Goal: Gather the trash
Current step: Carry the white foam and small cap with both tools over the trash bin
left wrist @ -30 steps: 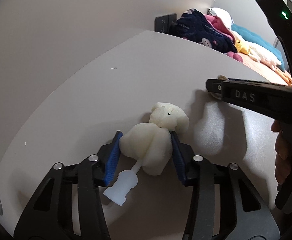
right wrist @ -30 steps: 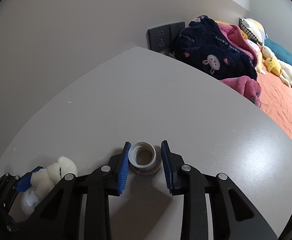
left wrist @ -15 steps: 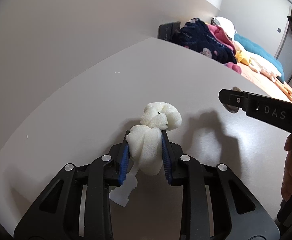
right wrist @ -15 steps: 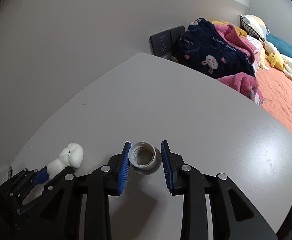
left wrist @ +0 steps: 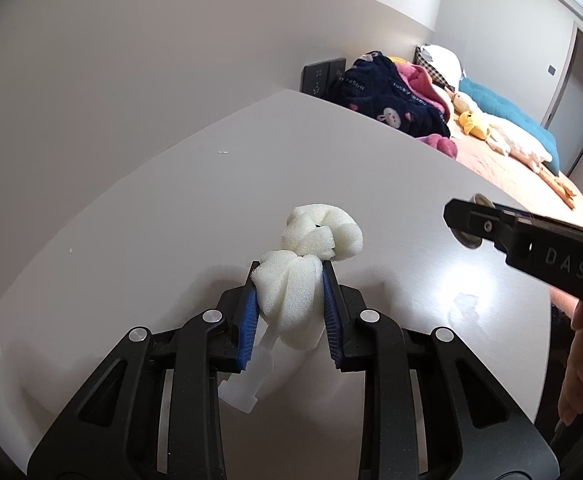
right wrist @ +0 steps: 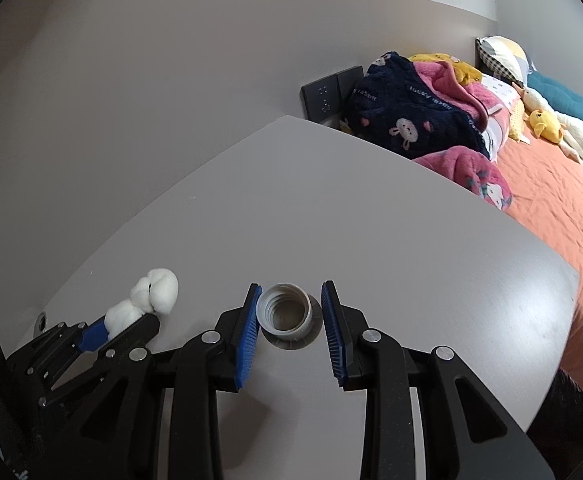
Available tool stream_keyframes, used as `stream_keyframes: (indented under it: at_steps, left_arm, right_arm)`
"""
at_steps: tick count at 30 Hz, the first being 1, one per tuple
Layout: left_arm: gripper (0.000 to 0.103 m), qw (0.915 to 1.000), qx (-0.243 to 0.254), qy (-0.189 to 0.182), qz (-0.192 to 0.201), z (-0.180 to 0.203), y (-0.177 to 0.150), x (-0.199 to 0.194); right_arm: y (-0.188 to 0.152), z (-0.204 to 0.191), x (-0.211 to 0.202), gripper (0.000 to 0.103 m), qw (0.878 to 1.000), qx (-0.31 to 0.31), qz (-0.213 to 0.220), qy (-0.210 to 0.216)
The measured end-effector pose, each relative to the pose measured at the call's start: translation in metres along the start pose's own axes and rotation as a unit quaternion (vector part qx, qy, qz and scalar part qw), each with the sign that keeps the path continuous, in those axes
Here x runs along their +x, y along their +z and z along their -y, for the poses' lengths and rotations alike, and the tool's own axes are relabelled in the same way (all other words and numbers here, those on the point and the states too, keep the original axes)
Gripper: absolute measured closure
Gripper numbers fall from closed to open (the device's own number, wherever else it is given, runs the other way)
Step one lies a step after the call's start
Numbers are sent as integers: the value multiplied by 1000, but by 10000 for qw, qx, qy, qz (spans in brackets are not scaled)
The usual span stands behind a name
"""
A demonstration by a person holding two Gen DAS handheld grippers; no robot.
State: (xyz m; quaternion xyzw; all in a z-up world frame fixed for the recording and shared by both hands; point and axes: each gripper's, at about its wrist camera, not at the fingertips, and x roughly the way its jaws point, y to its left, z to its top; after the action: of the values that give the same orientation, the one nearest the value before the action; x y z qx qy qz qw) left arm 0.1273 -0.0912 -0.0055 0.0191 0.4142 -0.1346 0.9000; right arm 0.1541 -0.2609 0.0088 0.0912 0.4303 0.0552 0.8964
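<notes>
Since the earlier frames your left claw (left wrist: pixel 289 300) has closed in on the white foam wad (left wrist: pixel 299 280) and both claws have risen off the grey surface (left wrist: pixel 171 208), each carrying its piece. Left claw now: narrowly open, blue pads pressed into the foam from both sides, the wad visibly squeezed; a white plastic fitting (left wrist: pixel 247 384) hangs beneath it, apparently attached by a thin stem. Right claw (right wrist: pixel 289 320): also narrowly open, its left pad touching the grey threaded cap (right wrist: pixel 287 314); contact on the right side is harder to read, but the cap sits between the pads clear of the surface, so it looks held. No bin or bag shows in either view, so you cannot tell yet where the drop-off lies. Judged step: carry both pieces away to the collection point. To do it well, keep both grips constant; the foam is springy and would probably slip if you ease off, and the cap is held only by its rim. Move smoothly so the dangling fitting does not swing and tug the foam loose. Keep the two claws apart while travelling. Bedding and soft toys (right wrist: pixel 431 120) beyond the surface edge are no part of this.
</notes>
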Motion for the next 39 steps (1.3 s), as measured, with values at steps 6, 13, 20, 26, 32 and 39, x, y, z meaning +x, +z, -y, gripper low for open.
stream_keyframes:
  at_steps: [6,13,20,26,32,39]
  left_arm:
    - [75,10000,38,-38,37,16,-9,-19]
    - [75,9999,89,-110,60,34,-24,-38]
    - [75,9997,163,-160,96,49,-38,-55]
    - [75,9995,223,-195,106,61,-52,-68]
    - [75,9993,283,-233,113,71,-63,-78]
    - [75,9989,348,-267,134,82,-73,-87]
  right_arm:
    - [-19,3,-22,71,10000,22,2,11]
    - [-44,5,-46,71,10000,39,9,34]
    - [-67,8,-69,71,10000,57,21,9]
    - [-86,15,-87,71,9999,93,46,-1]
    - [-106,19,-102,71,9999,110,50,-30]
    - [-121,29,-120,71,9997,185,122,-50]
